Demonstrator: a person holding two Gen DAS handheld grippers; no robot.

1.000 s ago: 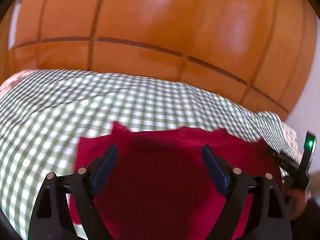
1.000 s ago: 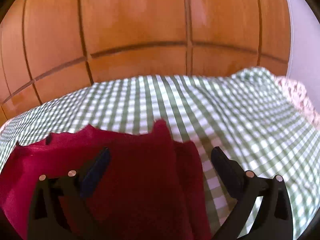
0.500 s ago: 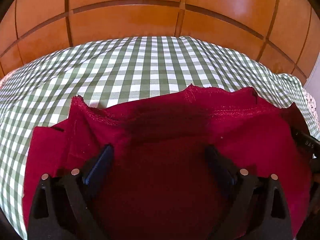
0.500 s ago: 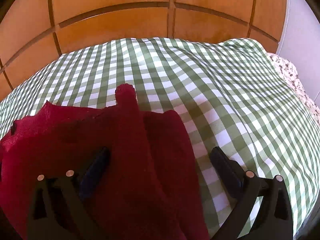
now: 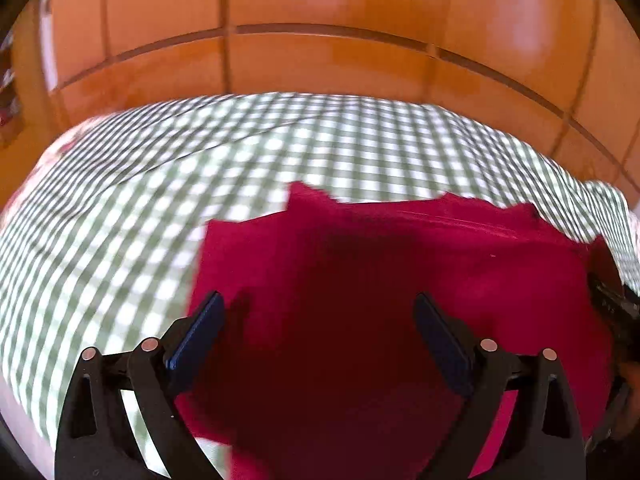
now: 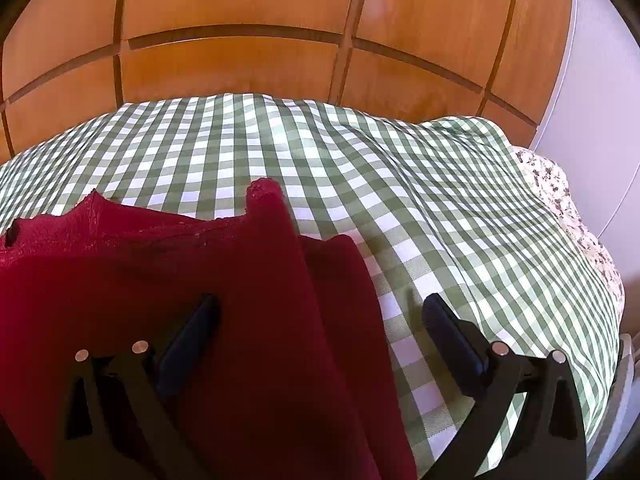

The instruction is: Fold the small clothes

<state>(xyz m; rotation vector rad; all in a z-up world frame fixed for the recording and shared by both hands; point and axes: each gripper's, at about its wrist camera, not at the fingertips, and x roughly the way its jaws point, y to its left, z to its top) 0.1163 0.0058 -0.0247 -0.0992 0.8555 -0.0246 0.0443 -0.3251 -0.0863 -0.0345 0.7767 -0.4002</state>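
Note:
A dark red garment (image 5: 360, 280) lies on a green-and-white checked cloth (image 5: 160, 184). My left gripper (image 5: 318, 332) is open and hovers over the garment's left part, with nothing between its fingers. In the right wrist view the same garment (image 6: 160, 272) fills the lower left, with a folded strip along its right side. My right gripper (image 6: 320, 332) is open above that right edge; its left finger (image 6: 192, 332) is over the red cloth, its right finger (image 6: 452, 340) over the checked cloth (image 6: 400, 184). The right gripper's body (image 5: 612, 304) shows at the left view's right edge.
A wooden panelled wall (image 6: 280, 40) rises behind the checked surface. A floral sheet (image 6: 568, 208) shows under the cloth's right edge, next to a white wall (image 6: 600, 80). The left wrist view is blurred by motion.
The left gripper has swung back left and up, so more wall and less garment show than half a second ago. The right gripper has barely moved. Both stay open.

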